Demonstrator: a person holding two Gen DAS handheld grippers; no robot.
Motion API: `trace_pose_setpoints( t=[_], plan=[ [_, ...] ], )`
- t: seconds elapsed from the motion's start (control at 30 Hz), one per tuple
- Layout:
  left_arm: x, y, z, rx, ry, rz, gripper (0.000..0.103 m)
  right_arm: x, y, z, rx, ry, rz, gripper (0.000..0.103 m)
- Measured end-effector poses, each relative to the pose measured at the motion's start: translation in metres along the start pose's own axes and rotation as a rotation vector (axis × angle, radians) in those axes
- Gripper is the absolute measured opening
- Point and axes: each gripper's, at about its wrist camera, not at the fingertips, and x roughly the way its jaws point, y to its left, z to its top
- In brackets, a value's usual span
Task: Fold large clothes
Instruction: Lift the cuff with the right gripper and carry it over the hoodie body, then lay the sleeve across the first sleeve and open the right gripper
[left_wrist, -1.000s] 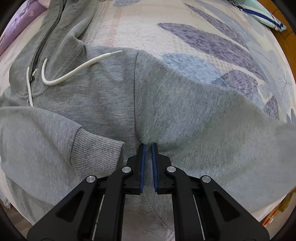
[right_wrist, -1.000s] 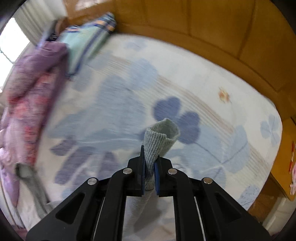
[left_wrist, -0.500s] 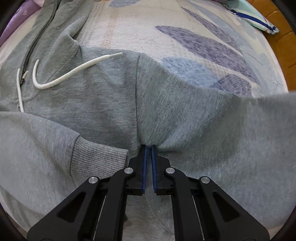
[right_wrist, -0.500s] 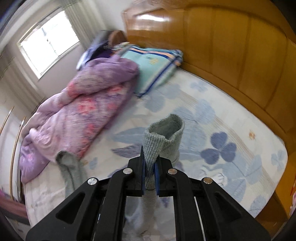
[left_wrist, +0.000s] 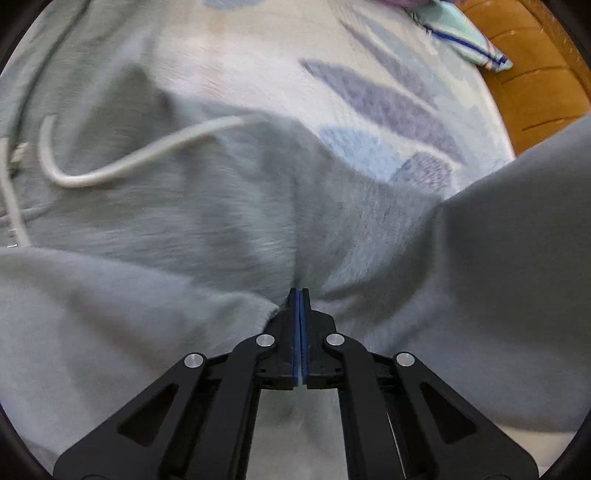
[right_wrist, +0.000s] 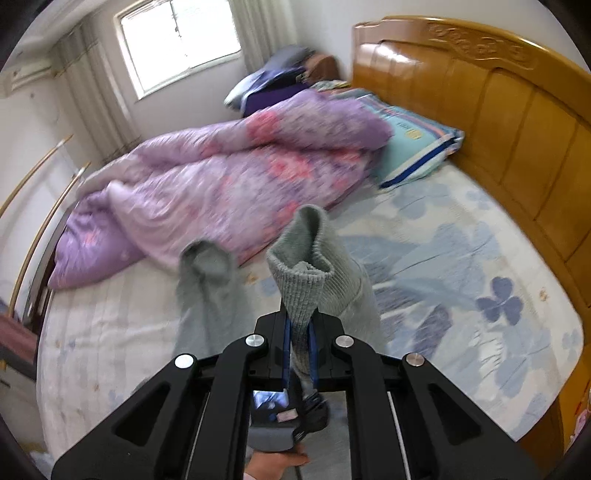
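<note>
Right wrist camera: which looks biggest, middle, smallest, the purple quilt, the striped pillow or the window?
1. Purple quilt, clearly biggest.
2. Striped pillow and window look about alike; the window is farther off, so I won't rank them.

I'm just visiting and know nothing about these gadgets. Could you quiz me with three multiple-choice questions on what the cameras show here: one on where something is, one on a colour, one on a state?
1. Where does the purple quilt lie?
A. On the bed, left of the pillow
B. On the floor
C. Over the headboard

2. What colour is the hoodie's drawstring?
A. Red
B. White
C. Black

3. What are the right gripper's jaws doing?
A. Standing wide open
B. Shut on nothing
C. Clamped on the ribbed cuff

Answers: 1 A, it spreads across the mattress beside the striped pillow. 2 B, the cord looks white against grey cloth. 3 C, the cuff rises from between the blue pads.
</note>
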Motion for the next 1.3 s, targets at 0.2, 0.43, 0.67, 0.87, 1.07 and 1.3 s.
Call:
trace_pose_setpoints(
  t=[0.2,0.43,0.67,0.87,1.07,1.3],
  plan=[
    [-0.107,0.078,-0.021,0.030,-0.140,0.002,0.003,0.033,0.089,-0.050,-0.041,0.112,0.101,0.007],
    [-0.215,0.208,-0.043,-0.116,-0.265,0.122,0.003,0.072,0.179,-0.100,-0.093,0.228,0.222,0.007],
    [-0.237,0.277,-0.075,-0.273,-0.259,0.175,0.009,0.126,0.205,-0.136,-0.104,0.515,0.362,0.067],
    [-0.210,0.280,-0.082,-0.339,-0.186,0.130,0.042,0.125,0.152,-0.127,-0.133,0.458,0.179,0.081],
    [-0.160,0.302,-0.065,-0.477,-0.152,0.108,0.065,0.141,0.044,-0.131,-0.007,0.540,-0.021,0.081],
    [-0.147,0.295,-0.057,-0.469,-0.122,0.177,0.012,0.137,-0.036,-0.136,0.100,0.580,-0.120,0.080]
  ],
)
